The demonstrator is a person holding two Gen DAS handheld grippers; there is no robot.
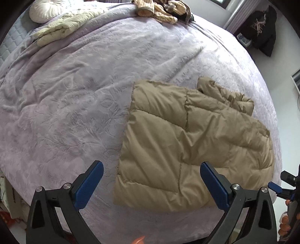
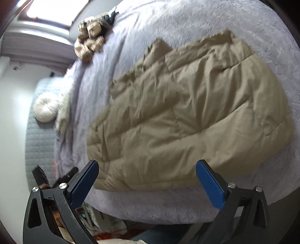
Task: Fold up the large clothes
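Observation:
A tan quilted puffer jacket [image 1: 187, 142] lies folded into a rough rectangle on the lilac bedspread [image 1: 75, 93], near the bed's front right edge. It also shows in the right wrist view [image 2: 187, 116]. My left gripper [image 1: 151, 169] is open and empty, hovering above the jacket's near left corner. My right gripper [image 2: 147, 167] is open and empty, above the jacket's near edge; it shows at the far right of the left wrist view [image 1: 281, 184].
A pale cream garment [image 1: 65, 28] and a round white cushion [image 1: 46, 9] lie at the far left of the bed. A striped beige and dark clothes pile [image 1: 161, 9] sits at the far edge. A black garment [image 1: 260, 30] hangs by the wall.

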